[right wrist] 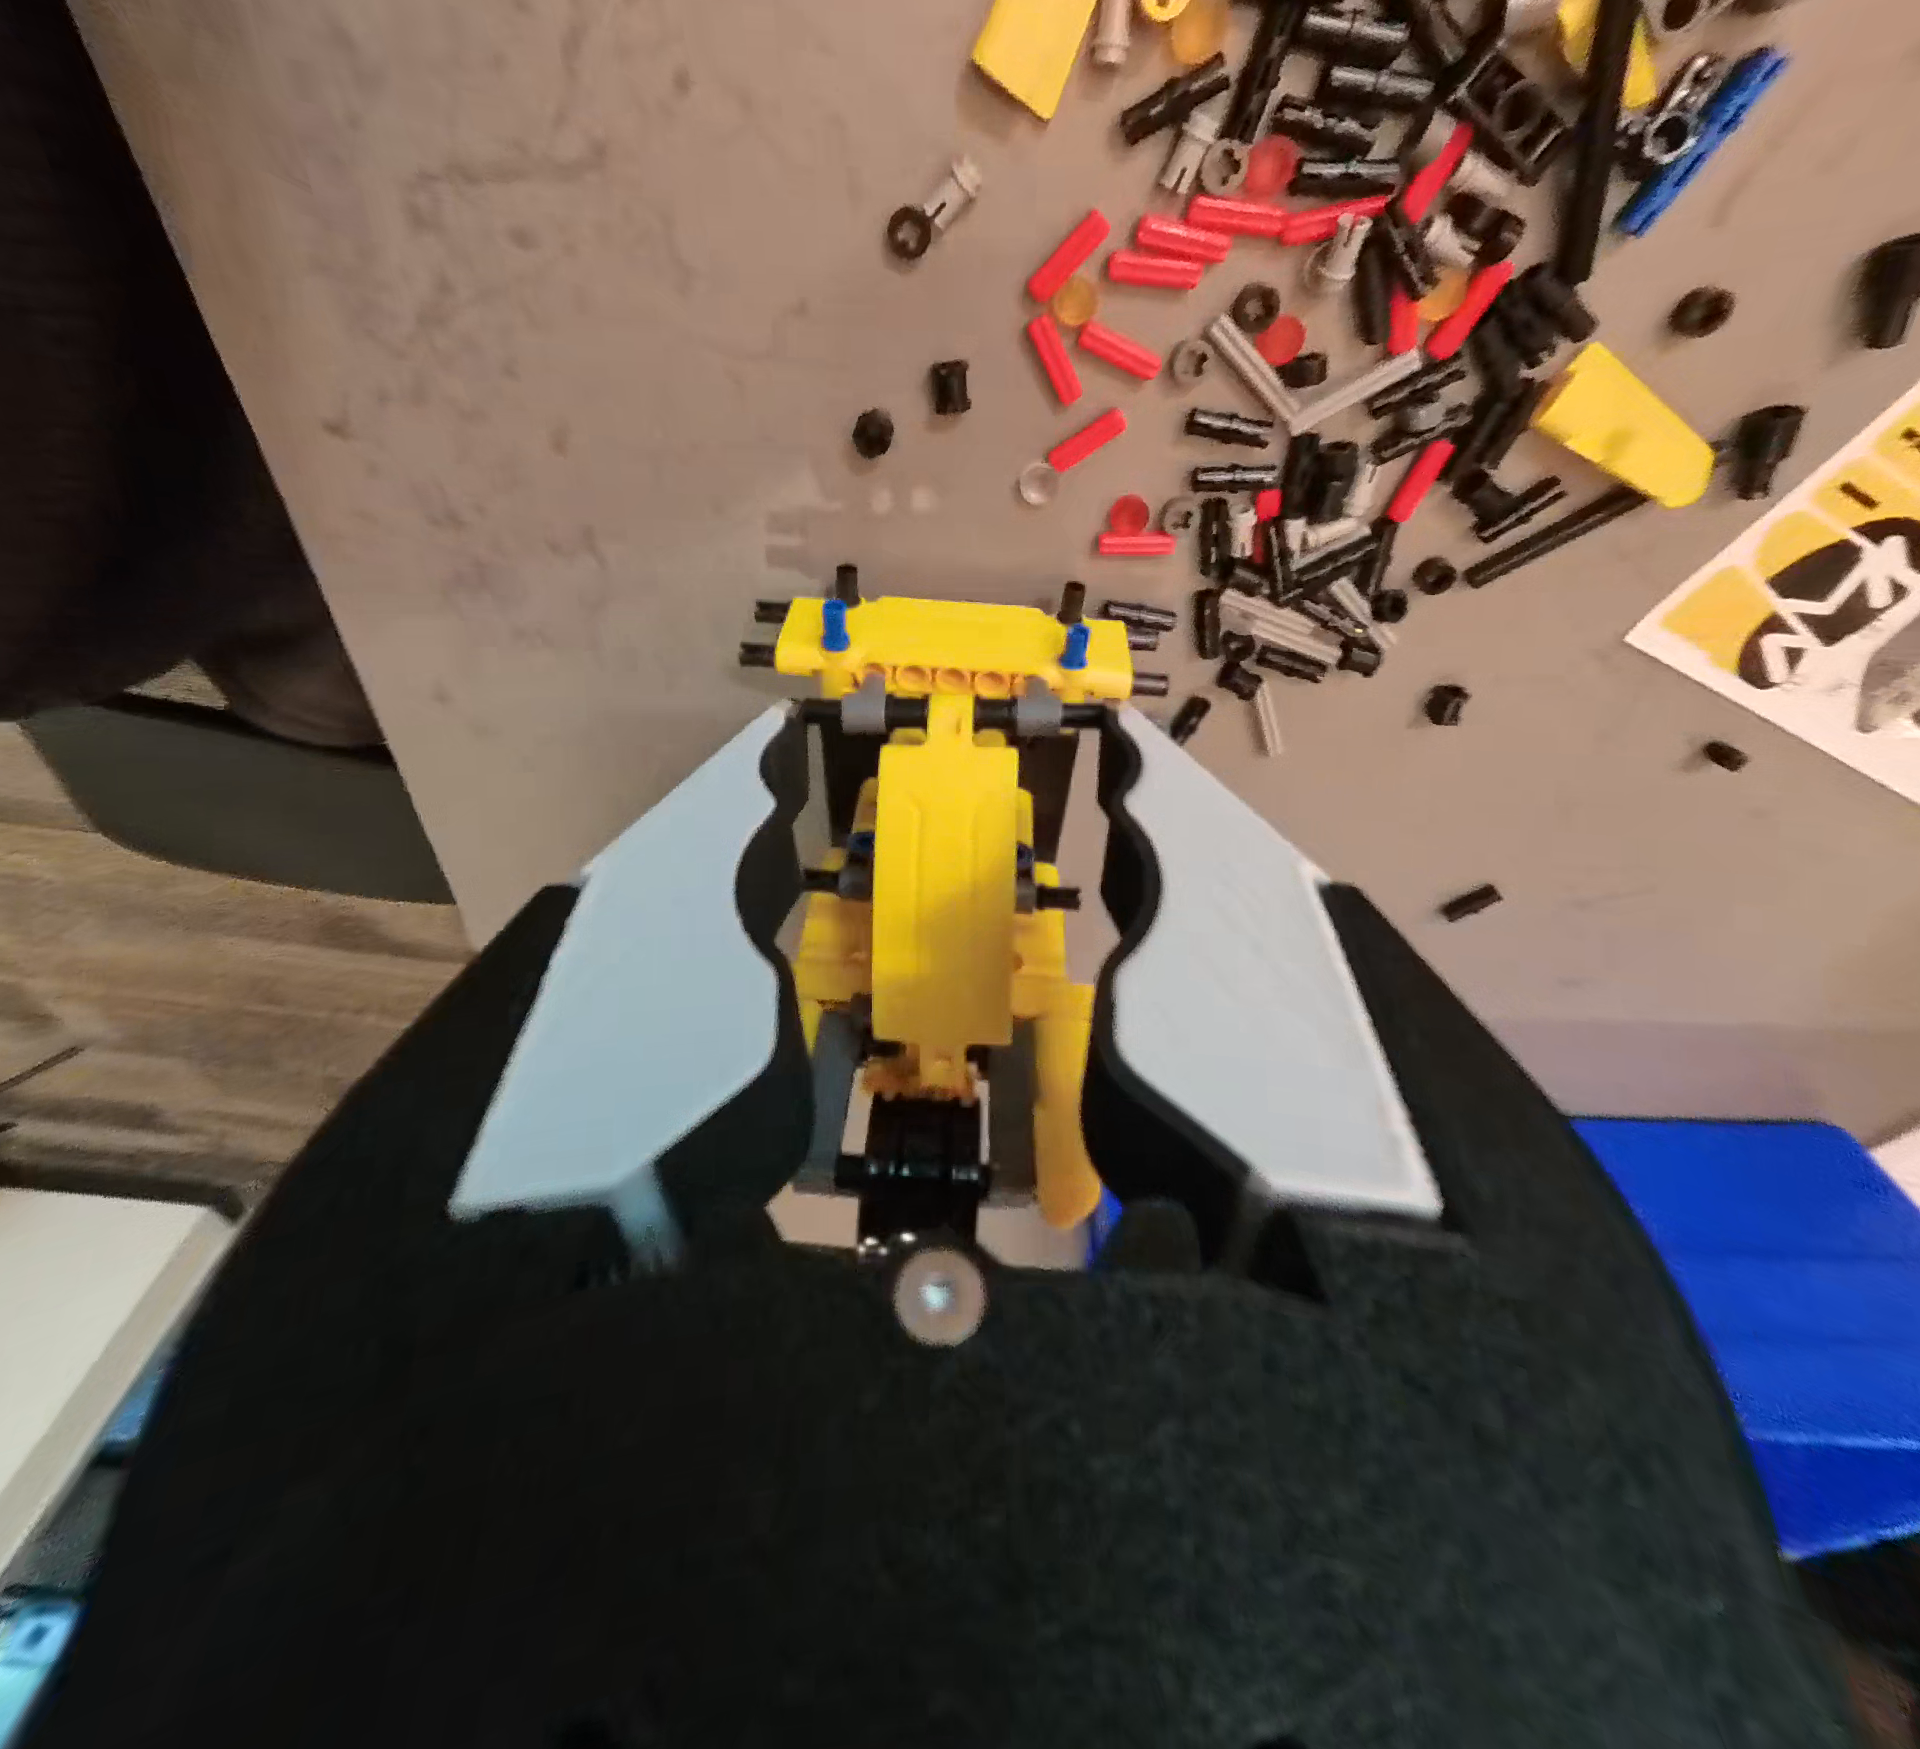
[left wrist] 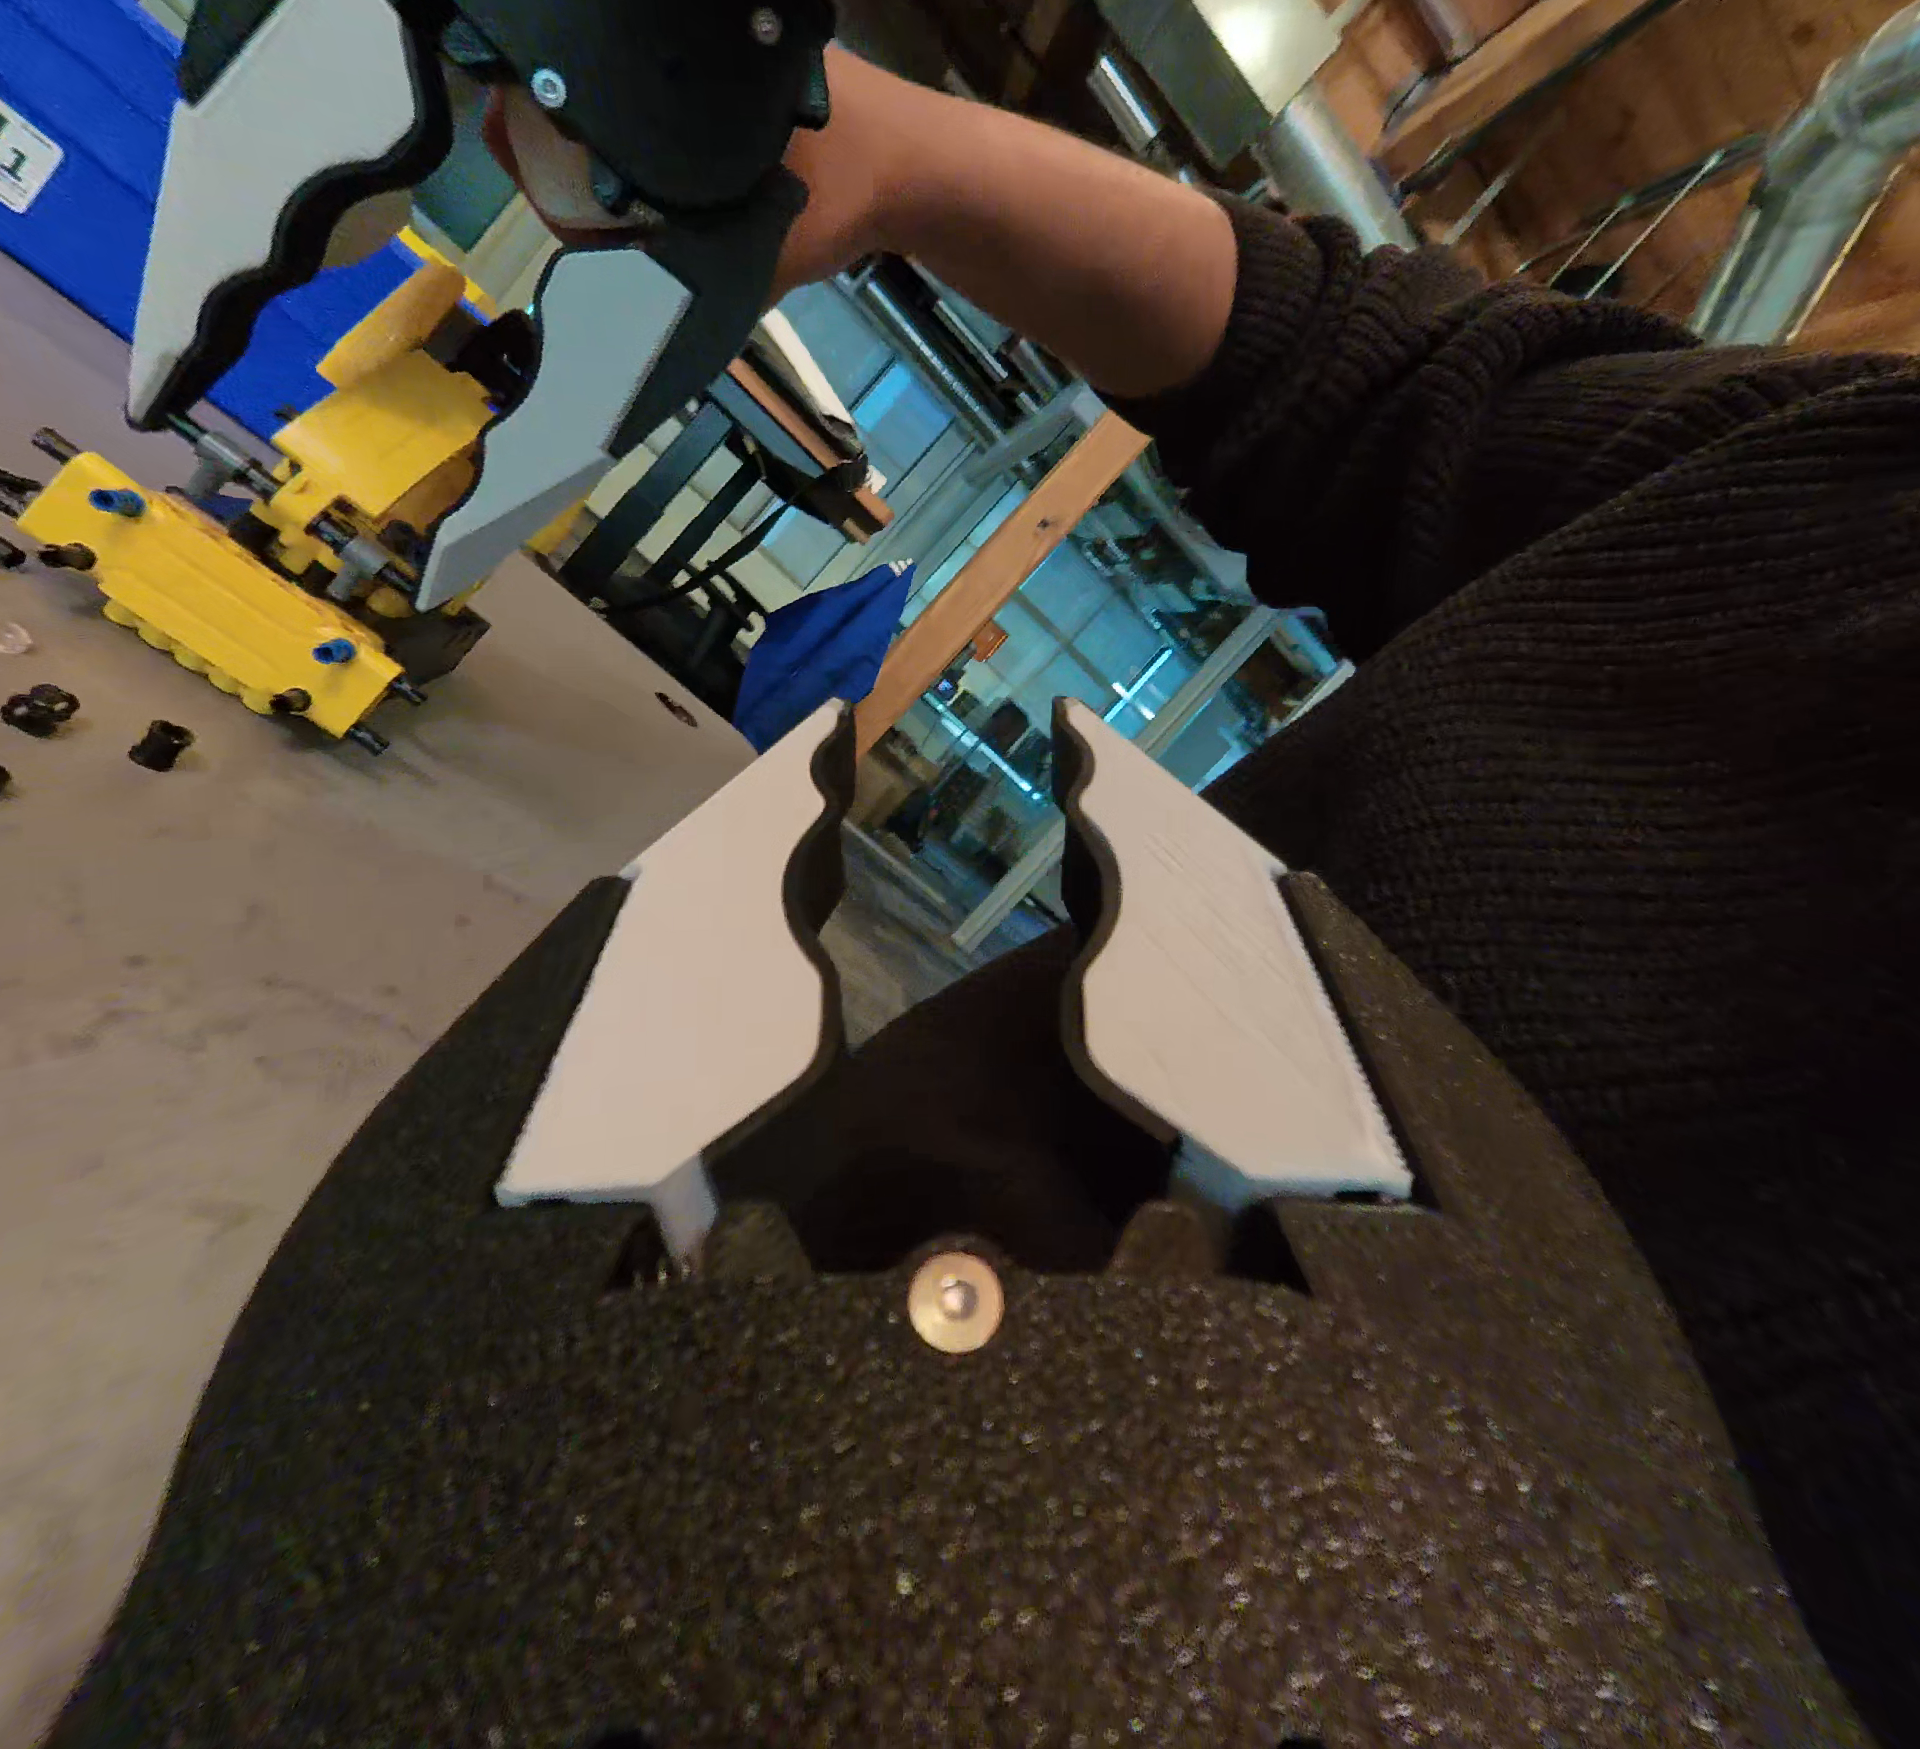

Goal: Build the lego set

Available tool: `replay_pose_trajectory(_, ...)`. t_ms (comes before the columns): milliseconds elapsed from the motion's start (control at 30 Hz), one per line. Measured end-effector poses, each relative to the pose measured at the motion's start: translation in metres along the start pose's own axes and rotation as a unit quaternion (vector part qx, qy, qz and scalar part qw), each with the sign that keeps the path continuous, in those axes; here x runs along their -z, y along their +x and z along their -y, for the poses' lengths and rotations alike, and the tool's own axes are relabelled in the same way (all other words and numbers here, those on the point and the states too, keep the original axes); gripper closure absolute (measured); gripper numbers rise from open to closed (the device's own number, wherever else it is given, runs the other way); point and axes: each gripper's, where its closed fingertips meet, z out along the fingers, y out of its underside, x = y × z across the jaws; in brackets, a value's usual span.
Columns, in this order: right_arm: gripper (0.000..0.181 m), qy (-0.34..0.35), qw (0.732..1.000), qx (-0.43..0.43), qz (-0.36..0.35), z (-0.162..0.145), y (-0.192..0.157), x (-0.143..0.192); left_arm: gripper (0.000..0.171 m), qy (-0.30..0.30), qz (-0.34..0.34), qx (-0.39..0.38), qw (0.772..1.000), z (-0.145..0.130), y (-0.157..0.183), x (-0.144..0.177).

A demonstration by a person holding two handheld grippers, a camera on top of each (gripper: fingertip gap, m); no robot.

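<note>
A yellow brick-built model (right wrist: pixel 945 889) with blue pins and black axles stands on the grey table (right wrist: pixel 520 245). My right gripper (right wrist: pixel 948 717) is open, with one finger on each side of the model. Its tips sit by the ends of a black cross axle, and I cannot tell if they touch it. The left wrist view shows this gripper (left wrist: pixel 296 504) over the model (left wrist: pixel 208 577). My left gripper (left wrist: pixel 954 712) is partly open and empty. It is off the table's edge, pointing at a person's dark sleeve (left wrist: pixel 1558 764).
A pile of loose red, black, grey and yellow parts (right wrist: pixel 1351 297) lies on the table beyond the model. A sticker sheet (right wrist: pixel 1818 608) lies at the right. A blue bin (right wrist: pixel 1766 1284) is near the gripper. A few black bushes (left wrist: pixel 156 743) lie by the model.
</note>
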Motion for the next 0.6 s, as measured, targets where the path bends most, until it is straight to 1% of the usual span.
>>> replay_pose_trajectory(133,0.125,0.001,0.999,-0.032,0.036,-0.0009,-0.005,-0.0029,0.135,0.005,-0.019,0.015,1.0,0.0023,0.0031,0.0029)
replay_pose_trajectory(300,0.125,0.017,0.998,-0.055,0.032,-0.0044,-0.0033,-0.0057,0.135,0.008,-0.024,0.021,0.999,0.0038,0.0033,0.0037)
replay_pose_trajectory(600,0.125,0.05,0.996,-0.065,0.028,-0.0017,-0.001,-0.0057,0.135,0.009,-0.014,0.017,1.0,0.0038,0.0001,0.0024)
